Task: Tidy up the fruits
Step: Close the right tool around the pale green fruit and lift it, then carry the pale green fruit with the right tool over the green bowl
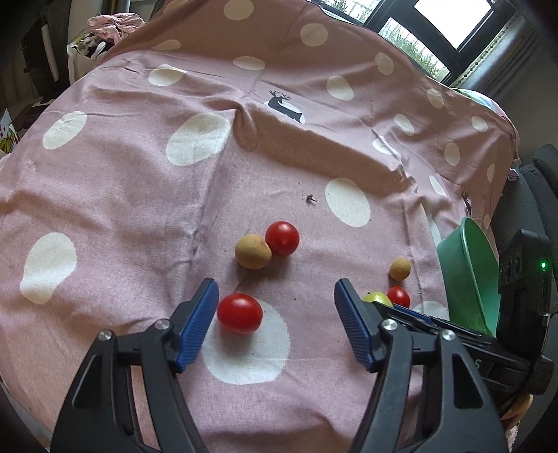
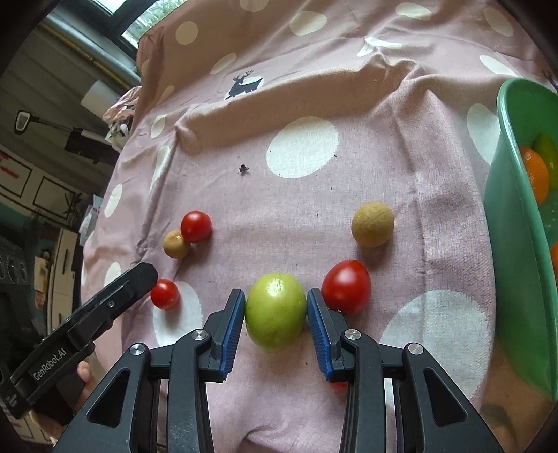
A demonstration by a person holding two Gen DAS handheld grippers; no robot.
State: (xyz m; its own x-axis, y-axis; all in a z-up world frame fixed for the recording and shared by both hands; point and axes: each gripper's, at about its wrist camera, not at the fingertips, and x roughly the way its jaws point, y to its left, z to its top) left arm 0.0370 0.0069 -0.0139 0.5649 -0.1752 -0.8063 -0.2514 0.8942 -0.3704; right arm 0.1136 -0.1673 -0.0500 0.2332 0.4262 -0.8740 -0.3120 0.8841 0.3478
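Green fruit (image 2: 275,311) is gripped between the right gripper (image 2: 275,306) pads, both blue faces touching it, resting on the pink spotted cloth (image 2: 348,216). A red tomato (image 2: 346,286) sits just beside the right pad. Left gripper (image 1: 275,296) is held wide apart, nothing gripped; another tomato (image 1: 240,313) lies just inside its left finger. Green bowl (image 2: 505,226) is seen at right.

A pink cloth with white dots (image 1: 146,195) and a dark deer print (image 1: 283,104) covers the surface. Behind it, a dark-framed window (image 1: 436,31) admits daylight. Crumpled pink fabric (image 1: 113,26) lies at far left.
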